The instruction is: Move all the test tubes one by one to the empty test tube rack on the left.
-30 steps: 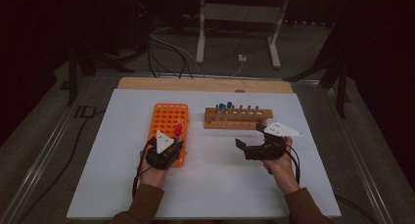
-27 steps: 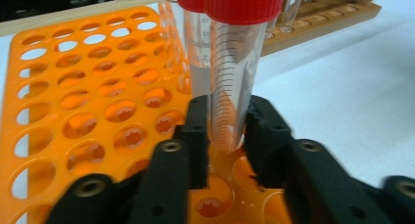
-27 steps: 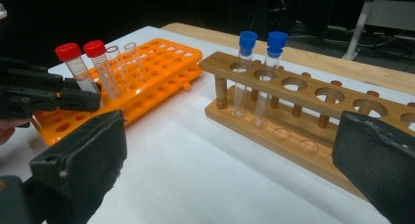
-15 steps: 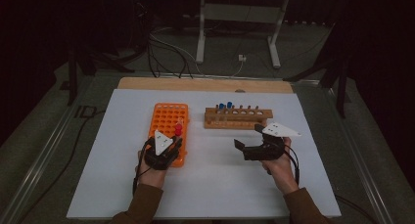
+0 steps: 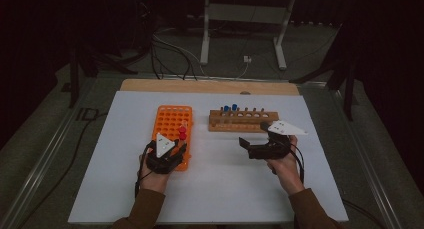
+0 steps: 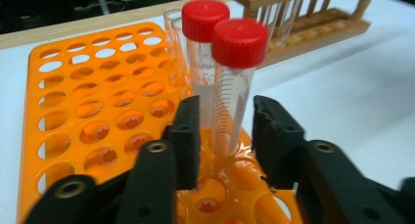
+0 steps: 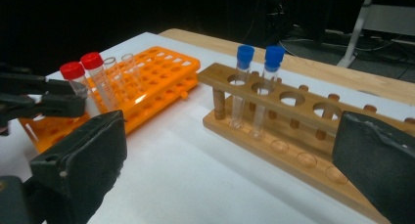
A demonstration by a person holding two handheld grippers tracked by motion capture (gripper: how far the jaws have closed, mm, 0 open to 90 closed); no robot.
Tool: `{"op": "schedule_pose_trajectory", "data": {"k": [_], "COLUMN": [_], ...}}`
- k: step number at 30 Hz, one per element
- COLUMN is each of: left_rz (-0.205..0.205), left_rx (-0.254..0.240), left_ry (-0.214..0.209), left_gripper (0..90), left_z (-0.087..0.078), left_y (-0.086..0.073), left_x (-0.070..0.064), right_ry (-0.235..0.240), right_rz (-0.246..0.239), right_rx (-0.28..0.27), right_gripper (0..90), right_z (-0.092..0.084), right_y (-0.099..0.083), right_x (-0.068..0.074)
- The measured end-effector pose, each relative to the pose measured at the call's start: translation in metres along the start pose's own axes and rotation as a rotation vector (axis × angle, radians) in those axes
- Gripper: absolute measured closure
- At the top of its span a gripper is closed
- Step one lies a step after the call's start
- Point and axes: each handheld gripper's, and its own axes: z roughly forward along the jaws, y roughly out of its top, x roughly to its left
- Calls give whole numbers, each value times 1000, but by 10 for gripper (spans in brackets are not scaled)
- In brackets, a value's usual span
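Observation:
An orange tube rack [image 6: 98, 101] lies on the white table. Two red-capped tubes [image 6: 240, 43] [image 6: 204, 18] stand in holes at its near right corner, beside clear uncapped ones. My left gripper [image 6: 225, 119] is open around the nearer red-capped tube. Its jaws have just been opening, and a gap shows on each side of the tube. From above, the left gripper [image 5: 177, 149] sits at the rack's [image 5: 170, 121] near right corner. My right gripper [image 7: 230, 150] stands wide open and holds nothing, facing the wooden rack [image 7: 293, 116] with two blue-capped tubes [image 7: 244, 55].
The wooden rack [image 5: 242, 120] lies right of the orange one, with several unfilled holes. A wooden board edge [image 5: 210, 86] runs along the table's far side. Cables and a metal stand [image 5: 240, 34] are on the floor beyond.
The left gripper's jaws have spread slightly off the red-capped tube, which stays upright in the orange rack. Both hands have hardly moved.

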Motion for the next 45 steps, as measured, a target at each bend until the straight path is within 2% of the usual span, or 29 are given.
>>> {"op": "schedule_pose_trajectory", "data": {"k": [3,5,6,8,12,16,18,20,22,25,27,30,33,36,40,45], "left_rz": [-5,-10,-19,-29,-62,-83,-93,-94,-111,-110,-117,-128,-134,-133,-127,-133], "left_rx": [-22,-35,-40,-52,-65,-71,-67,-55,-59,-54,-53,-59,-63,-63,-67,-71], "left_ry": [-10,-22,-29,-36,-50,-22,-10,-2,-29,-24,-18,-8,1,7,14,18], "left_gripper": [544,519,492,382,307,169,133,14,6,6,6,6,6,6,6,6], "left_z": [-9,-15,-17,-22,-27,-28,-29,-30,-31,-30,-29,-30,-31,-31,-32,-32], "left_y": [2,3,4,4,6,7,8,8,9,9,8,6,6,6,6,5], "left_x": [4,8,10,14,22,27,28,29,31,32,33,35,36,36,36,37], "right_ry": [-10,-14,-13,-13,-13,-37,-52,-65,-85,-119,-148,-166,-142,-125,-125,-116], "right_rz": [-8,-5,-3,-6,-8,0,-1,3,2,-1,-20,-19,14,8,2,22], "right_rx": [9,15,18,22,31,44,59,75,88,88,86,64,48,52,69,73], "right_gripper": [1,2,2,11,17,65,102,154,209,294,382,485,542,594,657,730], "right_z": [6,10,12,16,26,38,45,52,59,68,73,78,81,88,98,104], "right_y": [5,9,11,16,24,28,28,27,25,22,20,19,22,28,29,26], "right_x": [-1,-2,-2,-3,-5,-11,-15,-19,-23,-27,-29,-32,-36,-35,-34,-35]}}
